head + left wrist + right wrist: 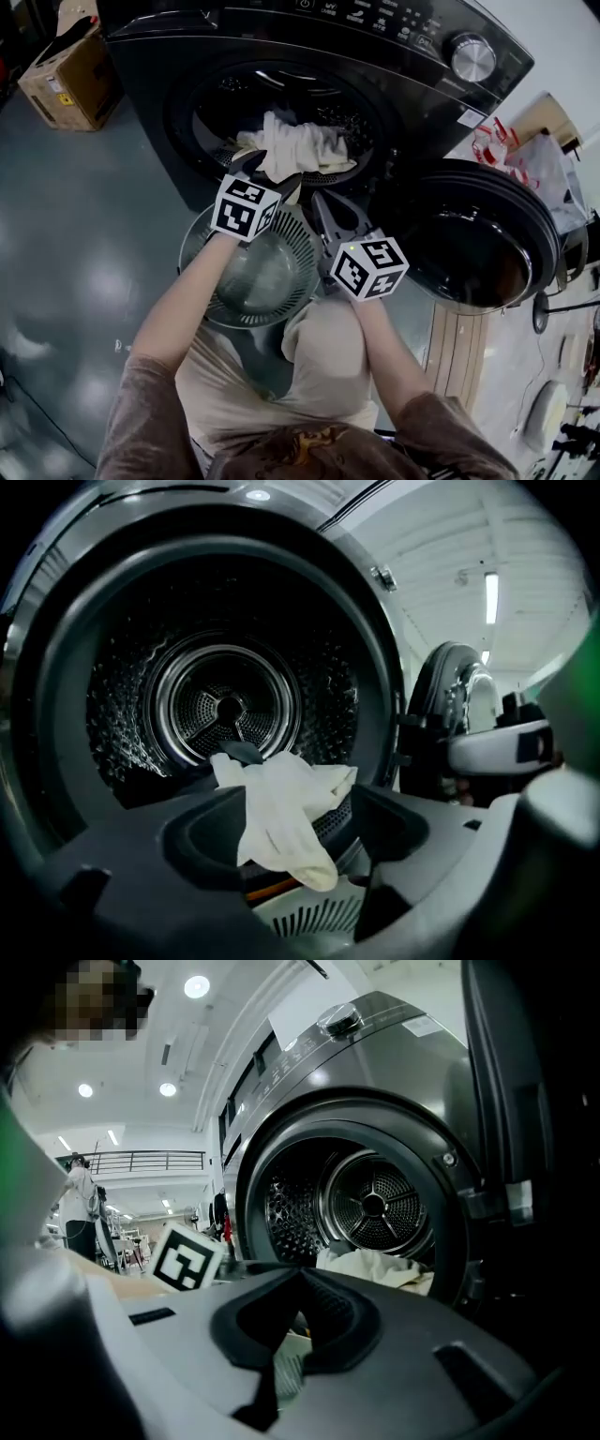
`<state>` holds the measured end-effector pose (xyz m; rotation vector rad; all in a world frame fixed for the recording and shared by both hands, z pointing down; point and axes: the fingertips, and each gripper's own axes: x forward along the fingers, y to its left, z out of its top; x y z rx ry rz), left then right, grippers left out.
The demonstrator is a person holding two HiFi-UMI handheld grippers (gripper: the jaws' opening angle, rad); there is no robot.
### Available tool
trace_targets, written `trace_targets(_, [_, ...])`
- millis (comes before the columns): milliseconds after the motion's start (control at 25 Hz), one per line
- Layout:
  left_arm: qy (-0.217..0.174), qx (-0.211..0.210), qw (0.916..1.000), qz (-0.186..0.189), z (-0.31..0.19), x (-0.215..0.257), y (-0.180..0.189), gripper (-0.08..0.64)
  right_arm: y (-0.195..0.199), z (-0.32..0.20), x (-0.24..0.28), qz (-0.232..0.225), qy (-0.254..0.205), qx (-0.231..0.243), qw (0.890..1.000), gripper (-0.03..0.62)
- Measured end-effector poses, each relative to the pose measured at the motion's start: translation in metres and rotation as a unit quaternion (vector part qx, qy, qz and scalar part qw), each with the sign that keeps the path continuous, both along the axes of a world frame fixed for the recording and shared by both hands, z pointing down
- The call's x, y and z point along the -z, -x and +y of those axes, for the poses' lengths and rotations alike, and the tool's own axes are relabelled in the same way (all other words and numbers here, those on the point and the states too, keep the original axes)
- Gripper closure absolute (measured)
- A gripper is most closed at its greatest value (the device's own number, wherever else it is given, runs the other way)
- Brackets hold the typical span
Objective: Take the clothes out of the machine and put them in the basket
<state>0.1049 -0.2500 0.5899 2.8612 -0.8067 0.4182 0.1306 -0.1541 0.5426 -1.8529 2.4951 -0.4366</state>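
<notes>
Cream garment [298, 150] hanging from open washer drum [225, 103], round basket [202, 281] beneath

Glossy grey floor [84, 234], dark washing machine [309, 56] standing on it, round slatted basket [253, 281] just before it, cardboard box [70, 80] beside.

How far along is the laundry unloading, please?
Done: the door is open, but the basket looks empty. In hand: nothing gripped; the left gripper stands open around the pale clothes at the drum mouth, and the right gripper is shut above the basket's rim. Left: every garment.
</notes>
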Motion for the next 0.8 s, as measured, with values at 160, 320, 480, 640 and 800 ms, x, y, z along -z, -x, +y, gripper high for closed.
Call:
trace_targets(160, [0.004, 0.013, 0.9998, -0.015, -0.037, -0.020, -0.026, 0.171, -0.007, 0.007, 0.002, -0.006, 0.003, -0.005, 1.000, 0.595])
trace_targets(320, [0.005, 0.021, 0.9987, -0.046, -0.064, -0.040, -0.044, 0.156, -0.012, 0.011, 0.003, -0.005, 0.005, -0.010, 1.000, 0.595])
trace_targets(480, [0.004, 0.033, 0.9981, -0.052, -0.077, -0.046, -0.053, 0.209, -0.016, 0.015, 0.003, 0.000, 0.008, -0.013, 1.000, 0.595])
trace_targets(640, [0.024, 0.058, 0.9976, -0.030, -0.078, -0.045, -0.044, 0.361, -0.014, 0.018, 0.003, 0.006, 0.009, -0.010, 1.000, 0.595])
trace_targets(800, [0.028, 0.062, 0.9972, -0.030, -0.068, -0.041, -0.033, 0.514, -0.015, 0.017, 0.002, 0.005, 0.009, -0.012, 1.000, 0.595])
